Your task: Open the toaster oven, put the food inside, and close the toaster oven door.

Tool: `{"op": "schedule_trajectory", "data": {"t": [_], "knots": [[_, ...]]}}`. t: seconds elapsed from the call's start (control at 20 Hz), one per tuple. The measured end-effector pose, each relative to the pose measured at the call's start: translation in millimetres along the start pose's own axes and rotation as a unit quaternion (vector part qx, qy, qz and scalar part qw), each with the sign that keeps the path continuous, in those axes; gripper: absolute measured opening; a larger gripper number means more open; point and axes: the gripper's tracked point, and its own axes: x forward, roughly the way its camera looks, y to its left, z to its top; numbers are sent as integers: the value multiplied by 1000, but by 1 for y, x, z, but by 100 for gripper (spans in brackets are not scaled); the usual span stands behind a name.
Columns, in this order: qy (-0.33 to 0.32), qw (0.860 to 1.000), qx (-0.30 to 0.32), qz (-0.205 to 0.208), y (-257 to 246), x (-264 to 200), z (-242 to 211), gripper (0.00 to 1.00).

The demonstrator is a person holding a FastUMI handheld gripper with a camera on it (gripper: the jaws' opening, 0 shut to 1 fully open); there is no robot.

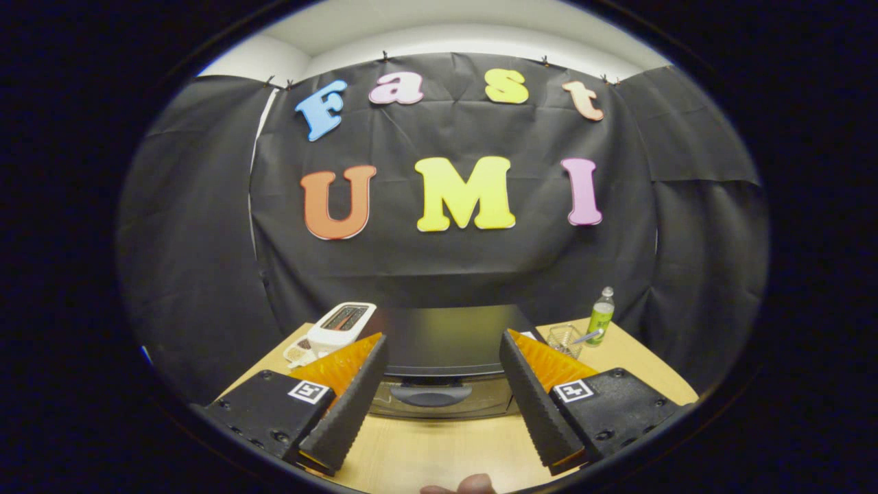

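Gripper view
Gripper point(442, 343): your fingers are spread wide, grasping nothing
Toaster oven point(439, 360): just ahead between your fingers, door closed, handle point(431, 394) facing you
Table point(439, 446): white toaster point(341, 325), green-labelled bottle point(601, 315); label text too small to read

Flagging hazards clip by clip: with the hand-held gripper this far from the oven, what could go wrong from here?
1. The hand-held gripper is open, fingers spread far wider than the toaster oven door handle just ahead; an off-centre approach may miss or slip off it.
2. The white toaster sits close beside the left finger, so a sideways drift could knock it.
3. The glass and green bottle beyond the right finger could tip likewise.
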Motion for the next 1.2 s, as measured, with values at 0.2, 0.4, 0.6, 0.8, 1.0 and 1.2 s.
{"op": "schedule_trajectory", "data": {"t": [0.2, 0.4, 0.6, 0.8, 1.0, 1.2], "knots": [[38, 999, -24, 3, -1, 51, -49, 100], [80, 996, -28, 14, 3, 83, -92, 100], [79, 996, -24, 16, 3, 92, -98, 100], [90, 995, -28, 22, 6, 86, -101, 100], [114, 993, -18, 31, 6, 58, -117, 100], [148, 987, -26, 49, 6, 18, -154, 100]]}}
